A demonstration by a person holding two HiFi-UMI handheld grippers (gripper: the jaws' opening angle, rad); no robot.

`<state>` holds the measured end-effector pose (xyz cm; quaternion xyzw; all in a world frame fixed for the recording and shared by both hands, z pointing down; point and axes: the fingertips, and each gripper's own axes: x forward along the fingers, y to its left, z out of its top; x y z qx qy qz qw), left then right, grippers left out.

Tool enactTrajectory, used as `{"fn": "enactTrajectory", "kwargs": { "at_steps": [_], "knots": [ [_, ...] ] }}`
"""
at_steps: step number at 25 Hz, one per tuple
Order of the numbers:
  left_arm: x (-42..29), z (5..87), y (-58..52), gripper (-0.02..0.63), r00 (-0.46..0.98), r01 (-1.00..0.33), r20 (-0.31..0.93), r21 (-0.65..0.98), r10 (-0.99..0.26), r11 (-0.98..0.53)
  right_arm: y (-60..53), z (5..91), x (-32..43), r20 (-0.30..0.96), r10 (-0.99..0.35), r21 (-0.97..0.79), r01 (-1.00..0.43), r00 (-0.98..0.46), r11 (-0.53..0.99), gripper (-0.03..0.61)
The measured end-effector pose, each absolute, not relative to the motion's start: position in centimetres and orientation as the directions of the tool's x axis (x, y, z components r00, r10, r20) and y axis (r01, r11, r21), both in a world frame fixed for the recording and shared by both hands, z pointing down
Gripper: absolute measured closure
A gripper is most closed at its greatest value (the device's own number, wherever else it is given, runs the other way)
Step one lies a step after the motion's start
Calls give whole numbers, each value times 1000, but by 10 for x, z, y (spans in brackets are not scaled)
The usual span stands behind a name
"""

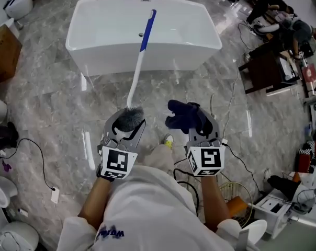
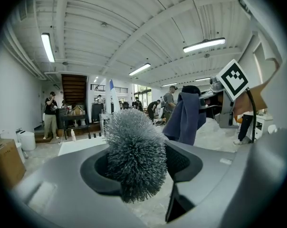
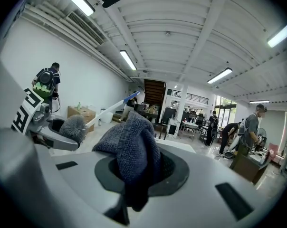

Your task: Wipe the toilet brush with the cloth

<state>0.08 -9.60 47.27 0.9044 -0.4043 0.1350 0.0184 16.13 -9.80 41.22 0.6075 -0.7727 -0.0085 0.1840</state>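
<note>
Left gripper: my jaws pinch the toilet brush at its bristle head, handle pointing far. Right gripper: jaws pinch the cloth, just right of the bristles, apart. Wiping apparently remains undone.

The toilet brush has a round grey bristle head, a thin white handle and a blue end. The head sits gripped between the jaws of the left gripper, and the handle stretches forward from it. The cloth is dark blue and bunched up, clamped in the right gripper, near the brush head but apart from it.
</note>
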Motion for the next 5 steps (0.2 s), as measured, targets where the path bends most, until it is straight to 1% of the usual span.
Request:
{"fn": "enactTrajectory", "kwargs": {
  "at_steps": [2, 5],
  "knots": [
    [-1, 466, -103, 362, 637, -738, 251, -76, -729, -671, -100, 403, 161, 267, -942, 253, -928, -205, 274, 522],
    [-3, 441, -133, 360, 650, -723, 211, -124, -730, -680, -114, 375, 163, 215, -953, 298, -916, -212, 270, 522]
  ]
}}
